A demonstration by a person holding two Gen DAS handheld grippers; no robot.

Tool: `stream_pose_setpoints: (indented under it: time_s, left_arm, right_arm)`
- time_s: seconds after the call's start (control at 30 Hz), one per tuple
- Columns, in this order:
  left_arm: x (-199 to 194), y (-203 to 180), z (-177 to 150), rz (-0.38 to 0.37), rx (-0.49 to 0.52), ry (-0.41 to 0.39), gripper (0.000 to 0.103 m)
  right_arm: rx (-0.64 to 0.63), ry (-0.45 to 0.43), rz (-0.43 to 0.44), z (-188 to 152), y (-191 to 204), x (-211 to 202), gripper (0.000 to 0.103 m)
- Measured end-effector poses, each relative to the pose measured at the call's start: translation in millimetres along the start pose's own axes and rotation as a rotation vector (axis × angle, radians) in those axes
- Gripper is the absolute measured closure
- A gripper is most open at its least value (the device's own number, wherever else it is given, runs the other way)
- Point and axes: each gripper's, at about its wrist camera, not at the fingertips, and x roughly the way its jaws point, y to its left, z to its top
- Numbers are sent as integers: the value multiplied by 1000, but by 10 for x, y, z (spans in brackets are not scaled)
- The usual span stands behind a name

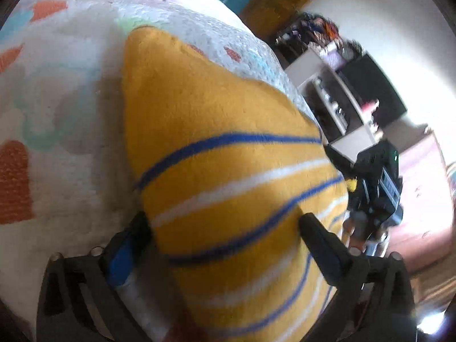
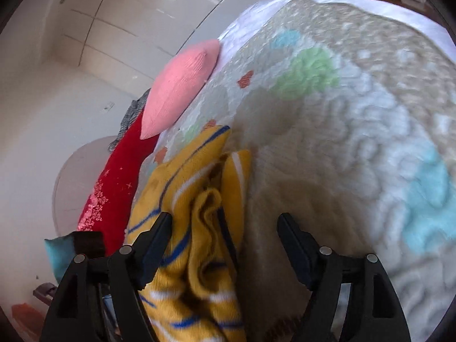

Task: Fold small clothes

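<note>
A small yellow knit garment (image 1: 216, 108) with blue and white stripes lies on the patterned quilt (image 1: 65, 91) of a bed. In the left wrist view it fills the middle, and my left gripper (image 1: 225, 225) stands wide open over its striped near end, one finger at each side, neither pad pressing it. In the right wrist view the same garment (image 2: 199, 199) shows bunched and folded over itself at lower left. My right gripper (image 2: 225, 222) is open; its left finger (image 2: 159, 233) is at the cloth, and its right finger (image 2: 290, 236) hangs over bare quilt (image 2: 356, 142).
A pink pillow (image 2: 182, 85) and a red cushion (image 2: 119, 182) lie along the bed's far side by a white wall. The bed's edge drops off at the right in the left wrist view, with a white shelf unit (image 1: 330, 91) and dark clutter (image 1: 376, 182) on the floor.
</note>
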Motion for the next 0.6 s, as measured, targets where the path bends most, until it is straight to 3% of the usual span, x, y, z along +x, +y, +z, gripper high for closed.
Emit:
stream_pose_setpoints:
  time_s: [0.03,0.1,0.13,0.23,0.3,0.4,0.47,0.53,0.6]
  left_arm:
    - [22,-43,19,-37,4,6,0]
    - [12,-101,28,-61,-2,6,8]
    - [-11,-113,35,-55,-1,-2,18]
    - [-170,-79,87,-62,-23,-17,41]
    - [-327,-44,167,-72,-41,-40,42]
    - [-580,-20,335,15,-23,-100,41]
    - [-654,55,420,119,-40,-113,34]
    - [-679,168,421,228,-75,-98,34]
    - [-695,224,315,282,-84,-79,34]
  right_arm:
    - [-10,16,4,25,30,48,21]
    - [-19,71,54,73,114,178,37]
    - [-2,108,90,76,164,260,48]
    - [-39,99,94,84,404,326,59]
    - [-78,95,131,110,657,370,63]
    - [-173,78,156,155,1092,468,64]
    - [-215,54,104,159,1285,554,57]
    - [-243,23,-7,134,1342,647,53]
    - [-269,-10,-135,71,1296,674,53]
